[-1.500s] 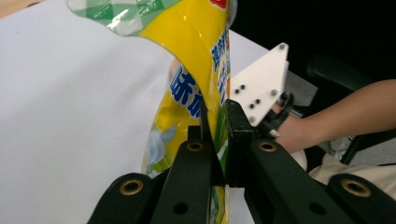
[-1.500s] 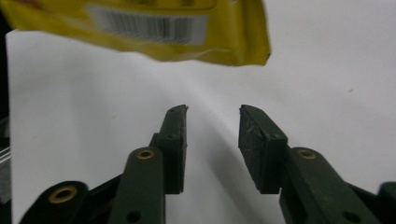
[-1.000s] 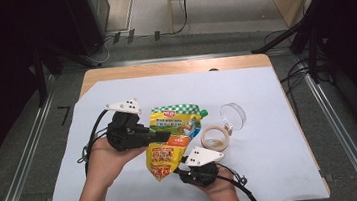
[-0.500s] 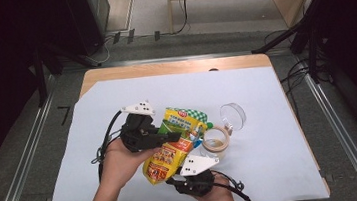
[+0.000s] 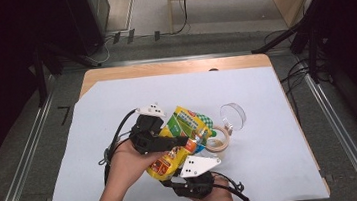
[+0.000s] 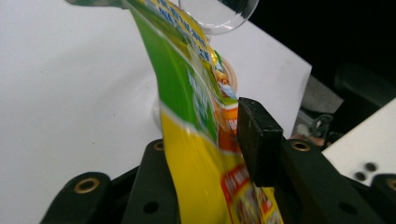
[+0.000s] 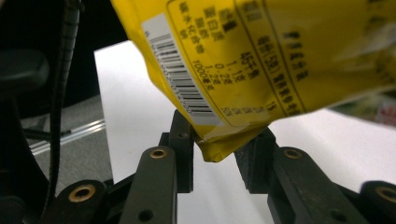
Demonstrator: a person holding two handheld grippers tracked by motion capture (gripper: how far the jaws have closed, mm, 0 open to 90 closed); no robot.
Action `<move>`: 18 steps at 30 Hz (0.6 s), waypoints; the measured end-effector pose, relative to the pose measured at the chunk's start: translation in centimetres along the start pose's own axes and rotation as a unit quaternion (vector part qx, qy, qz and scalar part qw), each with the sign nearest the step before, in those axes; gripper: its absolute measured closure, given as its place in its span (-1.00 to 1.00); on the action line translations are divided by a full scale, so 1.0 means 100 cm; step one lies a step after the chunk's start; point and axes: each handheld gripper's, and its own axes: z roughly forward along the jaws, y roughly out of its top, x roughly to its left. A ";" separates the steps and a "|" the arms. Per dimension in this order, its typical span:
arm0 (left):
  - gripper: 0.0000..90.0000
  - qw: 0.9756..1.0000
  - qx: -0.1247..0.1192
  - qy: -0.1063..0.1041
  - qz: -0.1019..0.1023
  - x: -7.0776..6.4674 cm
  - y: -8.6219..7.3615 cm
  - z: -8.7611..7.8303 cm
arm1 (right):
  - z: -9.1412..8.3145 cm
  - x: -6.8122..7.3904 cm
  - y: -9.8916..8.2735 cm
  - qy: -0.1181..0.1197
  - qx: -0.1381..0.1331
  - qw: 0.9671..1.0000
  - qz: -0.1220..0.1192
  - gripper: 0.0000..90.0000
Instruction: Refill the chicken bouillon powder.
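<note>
A yellow and green snack bag (image 5: pixel 185 130) is lifted off the white sheet (image 5: pixel 274 171) between both grippers. My left gripper (image 5: pixel 183 141) reaches in from the left at the bag's middle. Its jaws have just been opening, and in the left gripper view the bag (image 6: pixel 196 140) still runs between them, beside the right pad (image 6: pixel 257 140) of the left gripper (image 6: pixel 205 154). My right gripper (image 5: pixel 168 174) comes from the near edge. In the right gripper view it (image 7: pixel 219 149) is shut on the bag's (image 7: pixel 257 56) bottom corner.
A roll of tan tape (image 5: pixel 219 139) lies just right of the bag, with a clear plastic cup (image 5: pixel 232 116) on its side beyond it. The sheet covers a wooden table (image 5: pixel 163 69). Metal rails run along both sides of the table.
The left gripper moved right along the bag and its jaws parted. The bag swung from lying flat to standing tilted, green end up. The right gripper kept its hold.
</note>
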 end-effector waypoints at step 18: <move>0.67 0.997 0.071 0.007 -0.032 -0.001 0.034 0.019 | -0.006 -0.003 0.019 0.011 -0.005 1.000 -0.004 0.44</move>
